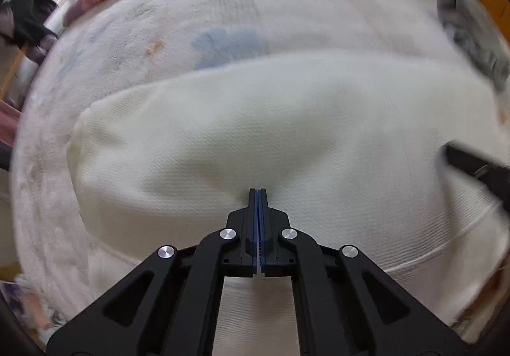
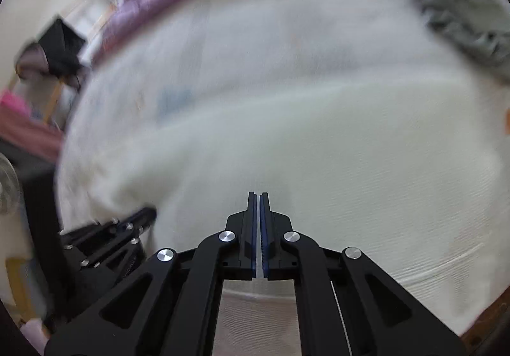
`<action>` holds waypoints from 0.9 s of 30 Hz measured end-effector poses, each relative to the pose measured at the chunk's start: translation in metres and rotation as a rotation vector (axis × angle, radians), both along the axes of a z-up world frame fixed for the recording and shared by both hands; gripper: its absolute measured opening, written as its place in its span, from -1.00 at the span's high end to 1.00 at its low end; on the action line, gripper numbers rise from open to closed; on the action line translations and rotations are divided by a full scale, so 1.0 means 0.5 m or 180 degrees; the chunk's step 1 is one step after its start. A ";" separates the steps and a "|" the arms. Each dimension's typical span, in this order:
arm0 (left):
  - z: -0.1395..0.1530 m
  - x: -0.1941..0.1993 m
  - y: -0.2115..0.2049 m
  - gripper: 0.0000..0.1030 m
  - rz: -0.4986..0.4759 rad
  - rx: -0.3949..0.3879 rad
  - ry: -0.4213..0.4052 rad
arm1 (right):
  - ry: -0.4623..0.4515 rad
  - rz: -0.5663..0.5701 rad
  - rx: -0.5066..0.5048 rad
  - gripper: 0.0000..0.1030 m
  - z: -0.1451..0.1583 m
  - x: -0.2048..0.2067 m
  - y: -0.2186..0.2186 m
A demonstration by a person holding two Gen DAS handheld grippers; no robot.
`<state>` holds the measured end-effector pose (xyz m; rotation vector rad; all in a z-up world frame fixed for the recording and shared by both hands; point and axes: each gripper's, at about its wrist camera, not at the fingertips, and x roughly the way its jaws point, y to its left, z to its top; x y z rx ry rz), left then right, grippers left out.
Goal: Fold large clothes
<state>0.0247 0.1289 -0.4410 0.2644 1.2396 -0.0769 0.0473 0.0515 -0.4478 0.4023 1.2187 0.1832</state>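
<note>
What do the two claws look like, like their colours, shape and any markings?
Both look alike. The left claw and right claw are matte black, each with two narrow flat fingers lined with blue ribbed pads. Behind the fingers, angular black linkage arms with long cut-out slots spread outward, joined by round silver pivot pins. No cables, lettering, hands or sleeves can be made out.

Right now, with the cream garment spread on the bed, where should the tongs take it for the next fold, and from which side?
Probably the left corner of the cream garment, coming from the left. There its edge lies free on the bed, so it can be pinched and carried across.
</note>
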 end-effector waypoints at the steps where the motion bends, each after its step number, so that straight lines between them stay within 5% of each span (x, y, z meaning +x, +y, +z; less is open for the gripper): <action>1: -0.013 -0.014 0.007 0.97 0.0022 0.0027 -0.0007 | 0.0061 0.0013 -0.0048 1.00 -0.021 -0.012 -0.002; 5: -0.019 -0.053 0.099 0.96 0.0123 -0.0118 0.0103 | 0.0189 -0.0053 -0.0114 1.00 -0.035 -0.115 -0.107; 9: -0.016 -0.077 0.193 0.96 0.0150 0.0453 0.0140 | 0.0502 -0.0045 -0.0527 1.00 -0.024 -0.202 -0.203; 12: -0.007 -0.093 0.281 0.96 0.0371 0.0551 0.0241 | 0.0689 -0.0214 -0.0692 1.00 -0.007 -0.245 -0.242; 16: 0.005 -0.100 0.295 0.96 0.0554 0.0469 0.0445 | 0.0346 -0.0197 -0.0747 0.95 0.067 -0.244 -0.200; 19: 0.004 -0.096 0.270 0.97 0.0893 -0.0042 0.0733 | 0.0057 0.0059 -0.0292 0.95 0.100 -0.216 -0.120; 21: -0.004 -0.097 0.228 0.97 0.1017 -0.0227 0.0838 | 0.0097 0.0253 -0.0169 0.95 0.078 -0.192 -0.059; 24: -0.013 -0.105 0.180 0.98 0.0984 0.0051 0.0853 | 0.0350 0.0281 0.0027 0.95 0.026 -0.164 -0.013; 27: -0.025 -0.129 0.169 0.99 0.0976 -0.0006 0.1007 | 0.0562 0.0467 -0.0117 0.96 -0.010 -0.209 0.009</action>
